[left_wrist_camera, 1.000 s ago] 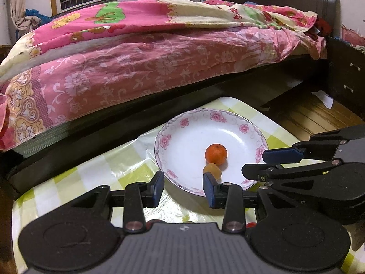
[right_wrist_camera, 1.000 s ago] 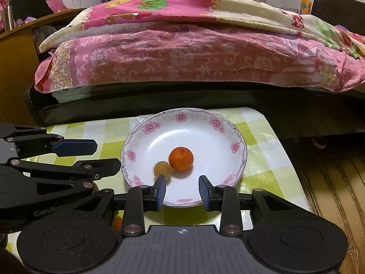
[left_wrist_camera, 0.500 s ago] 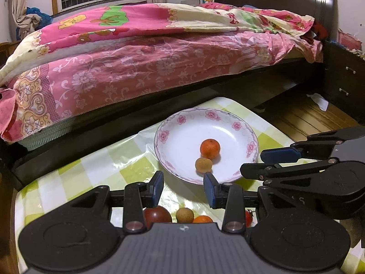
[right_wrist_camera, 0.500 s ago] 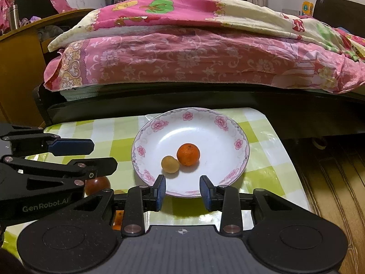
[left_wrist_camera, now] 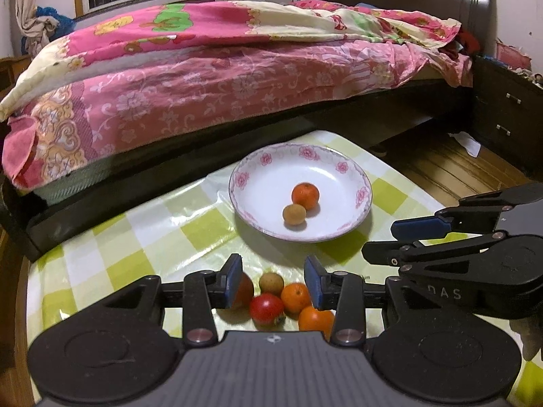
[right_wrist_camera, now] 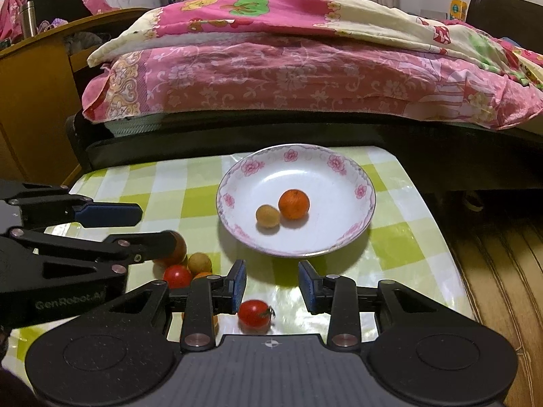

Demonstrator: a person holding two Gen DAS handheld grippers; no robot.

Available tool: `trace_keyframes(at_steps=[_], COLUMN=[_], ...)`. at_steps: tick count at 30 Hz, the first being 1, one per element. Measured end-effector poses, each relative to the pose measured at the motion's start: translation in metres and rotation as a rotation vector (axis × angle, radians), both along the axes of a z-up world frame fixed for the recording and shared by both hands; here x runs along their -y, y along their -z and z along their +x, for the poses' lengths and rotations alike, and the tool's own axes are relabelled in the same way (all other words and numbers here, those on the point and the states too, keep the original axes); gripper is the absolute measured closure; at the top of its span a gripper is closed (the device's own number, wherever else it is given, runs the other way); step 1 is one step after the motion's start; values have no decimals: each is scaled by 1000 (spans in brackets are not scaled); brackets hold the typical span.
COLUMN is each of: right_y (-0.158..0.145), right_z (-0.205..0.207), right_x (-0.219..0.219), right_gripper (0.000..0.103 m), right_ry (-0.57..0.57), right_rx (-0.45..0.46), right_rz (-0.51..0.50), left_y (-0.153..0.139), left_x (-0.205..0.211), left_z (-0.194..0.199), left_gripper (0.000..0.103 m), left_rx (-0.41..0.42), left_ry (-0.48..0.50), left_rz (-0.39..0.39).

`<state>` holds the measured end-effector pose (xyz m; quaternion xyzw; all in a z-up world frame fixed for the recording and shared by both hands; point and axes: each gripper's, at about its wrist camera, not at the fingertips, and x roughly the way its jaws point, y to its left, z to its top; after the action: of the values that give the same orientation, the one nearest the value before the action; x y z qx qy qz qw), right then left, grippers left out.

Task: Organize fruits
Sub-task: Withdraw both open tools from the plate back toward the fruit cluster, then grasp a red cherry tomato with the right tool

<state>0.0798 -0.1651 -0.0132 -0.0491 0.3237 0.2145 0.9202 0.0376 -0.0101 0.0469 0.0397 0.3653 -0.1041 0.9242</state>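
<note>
A white plate with a pink flower rim (left_wrist_camera: 353, 173) (right_wrist_camera: 359, 176) holds an orange mandarin (left_wrist_camera: 305, 195) (right_wrist_camera: 294, 204) and a small tan fruit (left_wrist_camera: 294, 214) (right_wrist_camera: 267, 216). Loose fruit lies on the checked cloth in front of it: a red tomato (left_wrist_camera: 267, 308), a tan fruit (left_wrist_camera: 271, 283), mandarins (left_wrist_camera: 296, 297) and a dark red fruit (left_wrist_camera: 244, 290). My left gripper (left_wrist_camera: 273, 281) is open and empty above this cluster. My right gripper (right_wrist_camera: 273, 286) is open and empty above a lone red tomato (right_wrist_camera: 254, 312).
The low table has a green and white checked plastic cloth (left_wrist_camera: 112, 247) (right_wrist_camera: 393, 247). A bed with pink quilts (left_wrist_camera: 203, 78) (right_wrist_camera: 305, 68) stands right behind it. Wood floor (right_wrist_camera: 502, 271) lies to the right, a dark nightstand (left_wrist_camera: 505, 115) beyond it.
Both grippers have pulled back and up from the plate. The loose fruit in front of the plate has come into view under the fingers. The jaws stay open.
</note>
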Motion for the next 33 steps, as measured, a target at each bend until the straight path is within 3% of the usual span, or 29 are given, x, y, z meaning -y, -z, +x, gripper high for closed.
trace_keyframes(at_steps=[12, 22, 33], right_y=[8, 15, 29], right_z=[-19, -22, -15], right_x=[-2, 0, -4], right_gripper=[72, 71, 70], right_ry=[0, -35, -124], right_rx=[-31, -62, -91], right_rz=[-26, -45, -63], left_y=[4, 26, 41], left_x=[-2, -11, -9], left_z=[-18, -20, -17], left_gripper=[54, 53, 53], left_rx=[-37, -91, -146], left_ry=[34, 39, 103], left_rz=[20, 20, -11])
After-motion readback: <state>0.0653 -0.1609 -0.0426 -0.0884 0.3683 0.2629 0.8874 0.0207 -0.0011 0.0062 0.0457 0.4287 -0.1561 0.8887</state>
